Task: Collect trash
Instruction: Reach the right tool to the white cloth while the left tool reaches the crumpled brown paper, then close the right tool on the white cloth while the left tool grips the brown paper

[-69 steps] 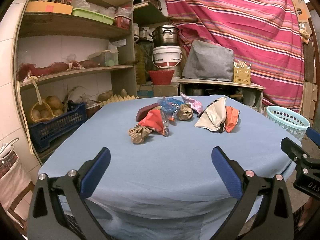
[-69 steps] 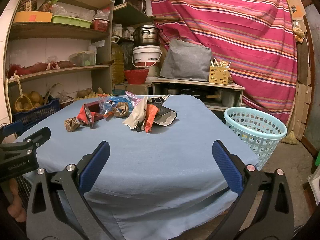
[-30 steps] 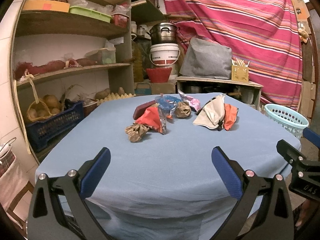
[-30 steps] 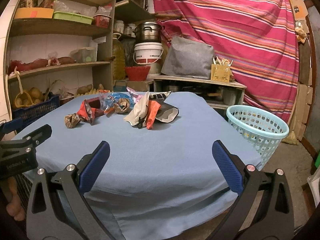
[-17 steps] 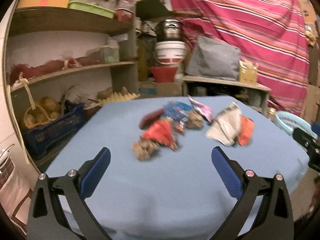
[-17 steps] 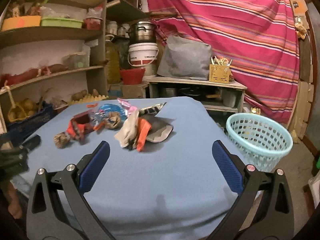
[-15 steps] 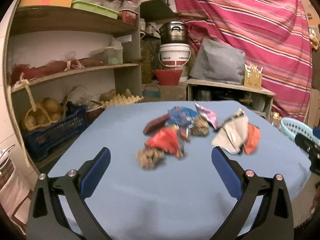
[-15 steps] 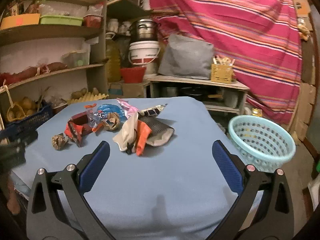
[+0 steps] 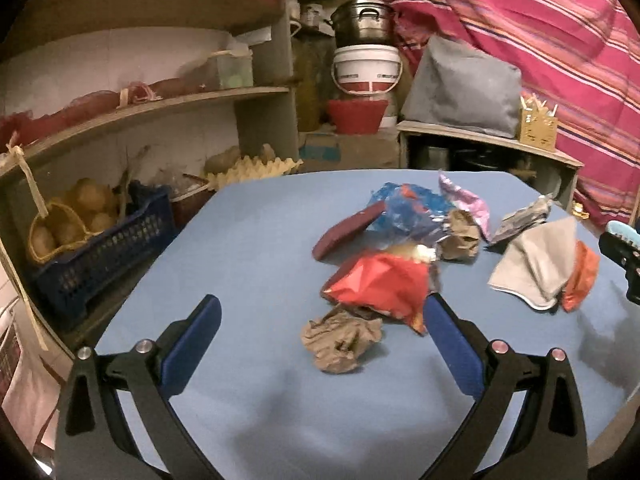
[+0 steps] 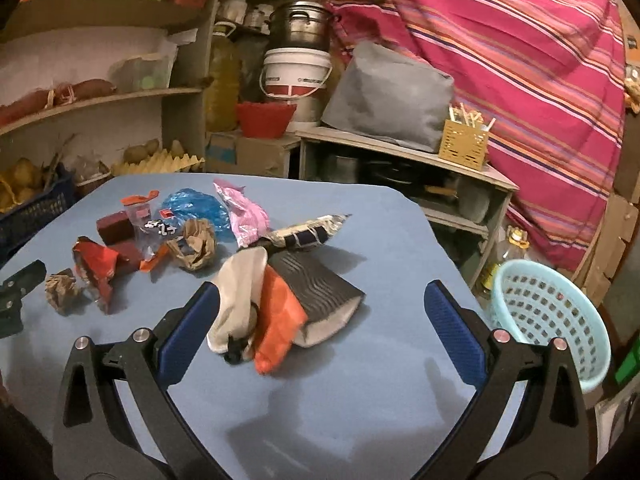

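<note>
Trash lies in a loose pile on the blue table [image 9: 248, 248]. In the left wrist view a crumpled brown paper ball [image 9: 340, 340] sits just ahead of my left gripper [image 9: 320, 324], which is open and empty, with a red wrapper [image 9: 380, 284] right behind the ball. In the right wrist view my right gripper [image 10: 320, 312] is open and empty above a beige wrapper [image 10: 240, 296], an orange wrapper [image 10: 276, 320] and a dark pouch [image 10: 320, 292]. A second paper ball [image 10: 196, 244], a blue bag [image 10: 196, 208] and a pink wrapper [image 10: 244, 212] lie farther back. A light blue basket [image 10: 548, 316] stands off the table's right side.
Shelves [image 9: 140, 108] with a dark blue crate [image 9: 100, 256] of potatoes line the left. A low cabinet [image 10: 400, 160] with a grey cover, a white bucket [image 10: 296, 76] and a pot stand behind the table. A striped red cloth [image 10: 500, 60] hangs at the back right.
Both grippers have moved forward and lower over the table, so the trash pile is much nearer. Both stay open.
</note>
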Action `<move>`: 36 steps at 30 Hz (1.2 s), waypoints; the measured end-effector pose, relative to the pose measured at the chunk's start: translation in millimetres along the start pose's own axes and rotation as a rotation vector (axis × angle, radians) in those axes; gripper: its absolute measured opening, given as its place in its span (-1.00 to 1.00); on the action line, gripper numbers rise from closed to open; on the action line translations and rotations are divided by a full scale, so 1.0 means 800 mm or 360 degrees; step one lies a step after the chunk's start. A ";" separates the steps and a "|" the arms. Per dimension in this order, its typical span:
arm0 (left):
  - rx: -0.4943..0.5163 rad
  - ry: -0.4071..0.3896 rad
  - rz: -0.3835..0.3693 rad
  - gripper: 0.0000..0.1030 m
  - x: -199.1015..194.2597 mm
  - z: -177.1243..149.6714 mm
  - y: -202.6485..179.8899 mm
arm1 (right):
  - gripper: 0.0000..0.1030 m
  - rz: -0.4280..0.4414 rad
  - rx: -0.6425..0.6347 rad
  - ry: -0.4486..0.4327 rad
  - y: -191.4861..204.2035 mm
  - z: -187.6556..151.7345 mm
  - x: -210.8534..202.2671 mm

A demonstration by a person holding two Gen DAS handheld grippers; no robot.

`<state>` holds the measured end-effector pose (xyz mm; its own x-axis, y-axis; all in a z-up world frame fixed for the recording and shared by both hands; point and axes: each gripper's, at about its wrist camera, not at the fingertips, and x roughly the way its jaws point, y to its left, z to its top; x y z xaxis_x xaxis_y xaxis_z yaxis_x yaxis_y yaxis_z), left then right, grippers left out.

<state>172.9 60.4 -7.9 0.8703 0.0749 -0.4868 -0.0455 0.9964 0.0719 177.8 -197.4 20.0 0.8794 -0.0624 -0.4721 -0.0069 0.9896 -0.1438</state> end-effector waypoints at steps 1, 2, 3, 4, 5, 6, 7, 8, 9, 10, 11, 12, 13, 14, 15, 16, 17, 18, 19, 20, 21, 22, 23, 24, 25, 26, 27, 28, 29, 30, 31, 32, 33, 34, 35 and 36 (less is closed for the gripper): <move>0.0006 0.0010 0.0012 0.91 0.004 -0.002 0.001 | 0.92 0.0030 -0.0011 0.0016 0.004 0.000 0.009; 0.0019 0.0051 0.0024 0.91 0.012 -0.006 0.002 | 0.92 0.0070 -0.0016 0.0033 0.006 -0.001 0.016; 0.0017 0.0085 0.0030 0.91 0.018 -0.008 0.002 | 0.92 0.0099 -0.0023 0.0059 0.008 -0.002 0.023; 0.0002 0.0121 0.0016 0.91 0.023 -0.011 0.003 | 0.92 0.0110 -0.0019 0.0083 0.011 -0.002 0.031; -0.0019 0.0161 -0.0017 0.91 0.029 -0.012 0.007 | 0.92 0.0118 -0.0012 0.0088 0.012 -0.001 0.034; -0.0048 0.0198 -0.0064 0.91 0.033 -0.013 0.010 | 0.92 0.0128 -0.0009 0.0088 0.014 0.002 0.038; -0.0070 0.0213 -0.0086 0.91 0.036 -0.013 0.013 | 0.92 0.0128 -0.0015 0.0088 0.015 0.004 0.039; -0.0086 0.0220 -0.0092 0.91 0.038 -0.011 0.014 | 0.92 0.0116 -0.0043 0.0085 0.020 0.008 0.042; -0.0105 0.0231 -0.0100 0.91 0.039 -0.011 0.016 | 0.92 0.0096 -0.0067 0.0077 0.023 0.011 0.044; -0.0108 0.0240 -0.0108 0.91 0.041 -0.011 0.015 | 0.92 0.0087 -0.0080 0.0074 0.025 0.013 0.046; -0.0101 0.0252 -0.0121 0.91 0.042 -0.010 0.014 | 0.92 0.0079 -0.0101 0.0079 0.028 0.016 0.049; -0.0081 0.0261 -0.0126 0.91 0.044 -0.009 0.011 | 0.87 0.0086 -0.0109 0.0089 0.030 0.019 0.053; -0.0057 0.0264 -0.0124 0.91 0.045 -0.008 0.008 | 0.74 0.0097 -0.0105 0.0095 0.031 0.020 0.054; -0.0030 0.0267 -0.0119 0.91 0.046 -0.007 0.004 | 0.67 0.0113 -0.0100 0.0109 0.031 0.021 0.056; 0.0007 0.0266 -0.0111 0.91 0.047 -0.006 0.000 | 0.54 0.0128 -0.0098 0.0130 0.032 0.022 0.058; 0.0023 0.0263 -0.0111 0.91 0.046 -0.006 -0.002 | 0.43 0.0140 -0.0097 0.0145 0.032 0.023 0.061; 0.0032 0.0262 -0.0115 0.90 0.046 -0.005 -0.003 | 0.38 0.0151 -0.0100 0.0173 0.034 0.023 0.064; 0.0048 0.0264 -0.0122 0.89 0.046 -0.005 -0.005 | 0.24 0.0160 -0.0102 0.0189 0.035 0.024 0.066; 0.0057 0.0269 -0.0127 0.89 0.047 -0.004 -0.005 | 0.08 0.0175 -0.0102 0.0199 0.036 0.024 0.068; 0.0062 0.0273 -0.0132 0.84 0.049 -0.004 -0.005 | 0.02 0.0205 -0.0099 0.0211 0.037 0.024 0.070; 0.0067 0.0278 -0.0142 0.72 0.050 -0.003 -0.004 | -0.10 0.0219 -0.0098 0.0215 0.038 0.023 0.070; 0.0074 0.0285 -0.0148 0.66 0.052 -0.003 -0.004 | -0.27 0.0233 -0.0100 0.0218 0.038 0.023 0.069; 0.0083 0.0299 -0.0145 0.55 0.054 -0.003 -0.004 | -0.36 0.0260 -0.0107 0.0223 0.039 0.022 0.069; 0.0086 0.0331 -0.0153 0.38 0.059 -0.004 -0.003 | -0.49 0.0279 -0.0111 0.0223 0.040 0.022 0.069; 0.0080 0.0364 -0.0174 0.29 0.063 -0.005 -0.002 | -0.58 0.0297 -0.0113 0.0222 0.040 0.022 0.069; 0.0071 0.0396 -0.0195 0.11 0.068 -0.006 -0.002 | -0.61 0.0308 -0.0108 0.0215 0.040 0.023 0.067; 0.0063 0.0429 -0.0211 0.00 0.072 -0.007 0.000 | -0.66 0.0318 -0.0104 0.0208 0.038 0.023 0.067; 0.0054 0.0435 -0.0221 0.00 0.073 -0.008 0.001 | -0.70 0.0332 -0.0097 0.0204 0.036 0.024 0.065; 0.0043 0.0426 -0.0224 0.00 0.071 -0.007 0.002 | -0.72 0.0351 -0.0089 0.0195 0.035 0.025 0.063; 0.0038 0.0402 -0.0218 0.00 0.068 -0.007 0.004 | -0.73 0.0366 -0.0082 0.0183 0.032 0.026 0.059; 0.0050 0.0377 -0.0207 0.00 0.065 -0.006 0.003 | -0.82 0.0378 -0.0076 0.0176 0.030 0.027 0.057; 0.0058 0.0363 -0.0198 -0.01 0.063 -0.006 0.003 | -0.88 0.0403 -0.0070 0.0168 0.028 0.028 0.054; 0.0066 0.0347 -0.0189 -0.01 0.060 -0.007 0.002 | -0.89 0.0423 -0.0061 0.0167 0.026 0.030 0.052; 0.0071 0.0337 -0.0184 -0.01 0.058 -0.006 0.002 | -0.89 0.0444 -0.0046 0.0166 0.023 0.031 0.050; 0.0077 0.0327 -0.0180 -0.01 0.054 -0.006 0.003 | -0.89 0.0464 -0.0026 0.0159 0.019 0.033 0.047; 0.0086 0.0306 -0.0170 -0.01 0.048 -0.004 0.003 | -0.89 0.0481 -0.0004 0.0150 0.015 0.035 0.045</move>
<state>204.8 65.8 -29.0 0.7592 -0.0192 -0.6506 0.0725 0.9958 0.0552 222.8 -184.4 25.6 0.7892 0.2224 -0.5724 -0.2625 0.9649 0.0130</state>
